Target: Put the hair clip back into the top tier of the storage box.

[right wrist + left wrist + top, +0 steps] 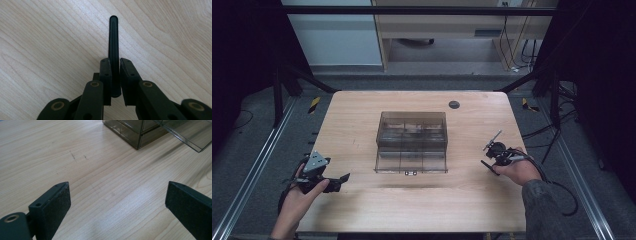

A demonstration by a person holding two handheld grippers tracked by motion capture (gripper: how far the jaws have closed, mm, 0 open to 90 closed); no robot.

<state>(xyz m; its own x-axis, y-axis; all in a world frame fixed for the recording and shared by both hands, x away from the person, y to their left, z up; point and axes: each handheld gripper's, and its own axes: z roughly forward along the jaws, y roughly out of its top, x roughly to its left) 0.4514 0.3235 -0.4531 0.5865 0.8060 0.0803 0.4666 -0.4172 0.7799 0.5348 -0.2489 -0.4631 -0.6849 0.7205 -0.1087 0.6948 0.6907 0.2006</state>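
Note:
A smoky see-through drawer box point(412, 125) stands in the middle of the wooden table point(362, 210), with a shallow drawer point(411, 161) pulled out toward me. In the left gripper view the box corner point(132, 135) and the drawer point(190, 132) lie far ahead at upper right. My left gripper point(339, 181) point(117, 192) rests near the table's left front, open wide over bare wood. My right gripper point(497, 156) point(115, 62) is right of the box, shut on a thin black ridged strip point(114, 45) that sticks out past the jaws over the wood.
A round dark grommet point(454, 104) sits in the tabletop behind the box on the right. Metal rails point(257, 160) run along both sides of the table. A cable point(562, 190) trails from the right gripper off the table edge.

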